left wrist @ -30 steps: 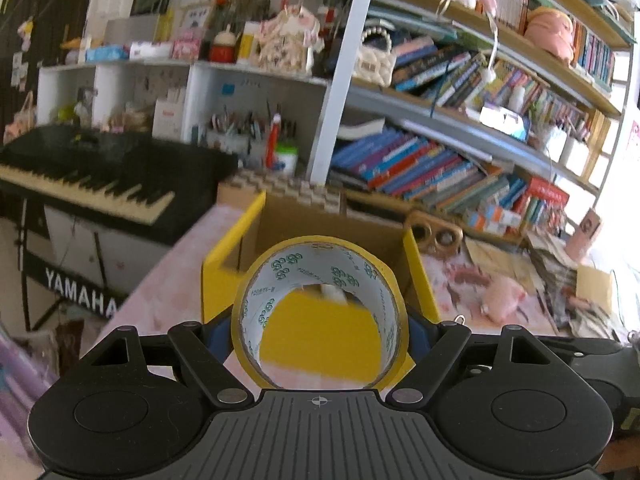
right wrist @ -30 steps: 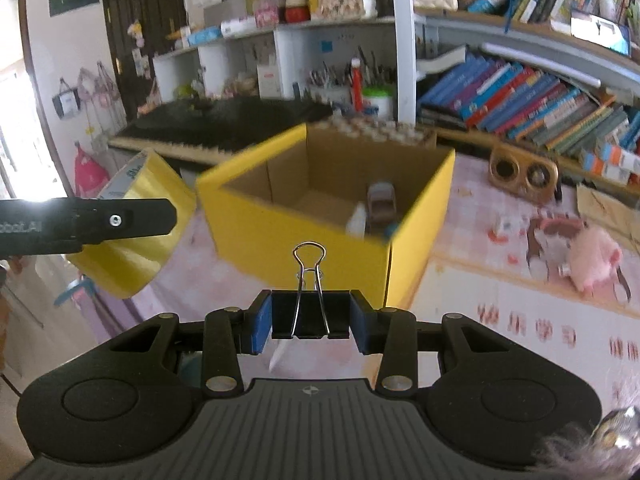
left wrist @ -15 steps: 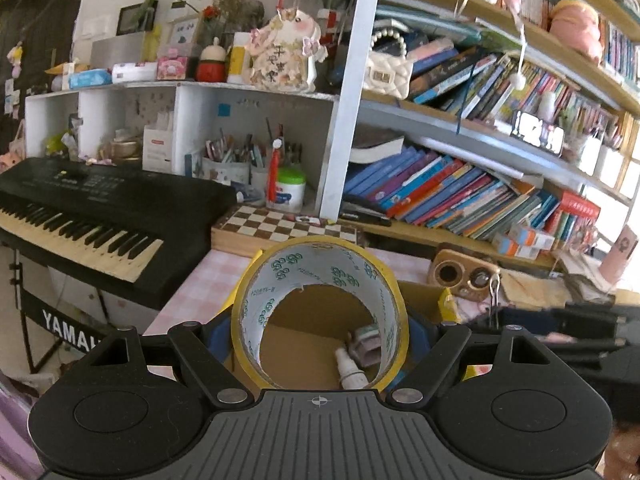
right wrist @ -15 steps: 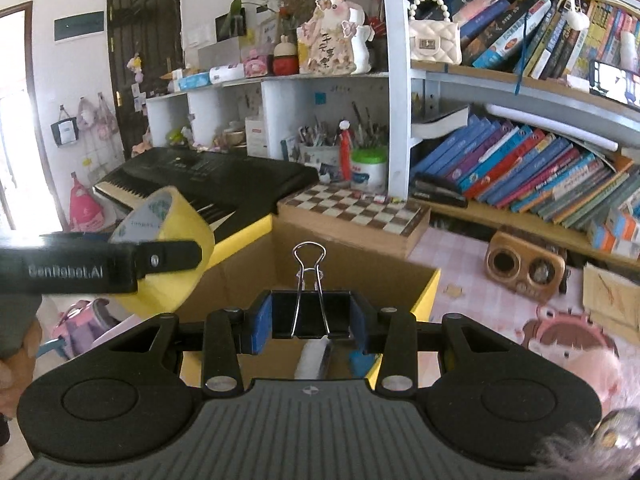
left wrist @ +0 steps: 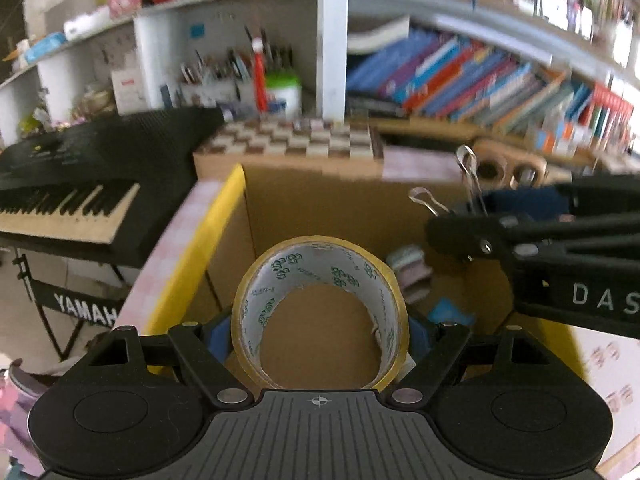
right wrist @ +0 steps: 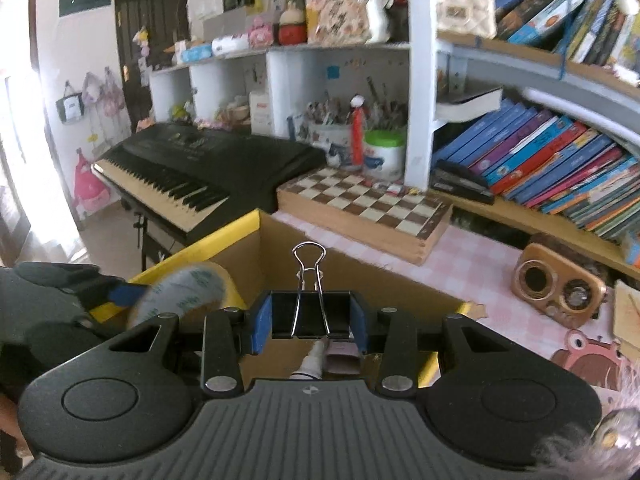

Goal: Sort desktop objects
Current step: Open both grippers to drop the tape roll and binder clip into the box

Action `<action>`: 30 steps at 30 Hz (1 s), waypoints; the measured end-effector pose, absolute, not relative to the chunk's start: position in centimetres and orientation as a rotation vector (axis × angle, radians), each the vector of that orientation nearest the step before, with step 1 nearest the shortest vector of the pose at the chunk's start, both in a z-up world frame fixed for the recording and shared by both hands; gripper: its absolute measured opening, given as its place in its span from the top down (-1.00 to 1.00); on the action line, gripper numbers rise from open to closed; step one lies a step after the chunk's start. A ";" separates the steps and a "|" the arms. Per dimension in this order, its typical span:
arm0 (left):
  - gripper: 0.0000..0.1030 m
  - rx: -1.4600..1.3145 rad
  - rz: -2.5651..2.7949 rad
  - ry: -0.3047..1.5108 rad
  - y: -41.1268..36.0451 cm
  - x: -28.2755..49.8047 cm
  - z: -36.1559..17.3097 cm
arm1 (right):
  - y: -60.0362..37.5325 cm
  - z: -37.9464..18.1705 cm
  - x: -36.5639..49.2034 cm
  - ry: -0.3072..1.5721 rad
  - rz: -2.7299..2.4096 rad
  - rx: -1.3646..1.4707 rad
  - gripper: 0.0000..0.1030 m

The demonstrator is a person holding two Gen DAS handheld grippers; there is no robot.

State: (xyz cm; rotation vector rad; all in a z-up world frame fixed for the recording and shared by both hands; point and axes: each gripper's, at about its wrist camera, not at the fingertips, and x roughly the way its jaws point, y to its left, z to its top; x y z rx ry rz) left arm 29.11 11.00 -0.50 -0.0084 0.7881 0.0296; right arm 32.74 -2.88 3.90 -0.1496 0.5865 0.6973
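Tape roll, glossy yellow, pinched in left jaws; black metal binder clip in right jaws, prob. over cardboard box.

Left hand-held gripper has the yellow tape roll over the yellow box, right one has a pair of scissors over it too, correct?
Not scissors: the right hand-held gripper is shut on a black binder clip, as the right wrist view shows. The rest stands: the left hand-held gripper holds the tape roll, both over the yellow box.

— Where do we look from?
— From each wrist, close above the open cardboard box, facing the bookshelves.
— What do we share?
— The box, chessboard, keyboard.
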 end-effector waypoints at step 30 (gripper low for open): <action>-0.80 -0.004 0.075 0.849 10.7 29.8 -1.5 | 3.7 -0.5 38.3 0.810 0.789 -0.300 0.26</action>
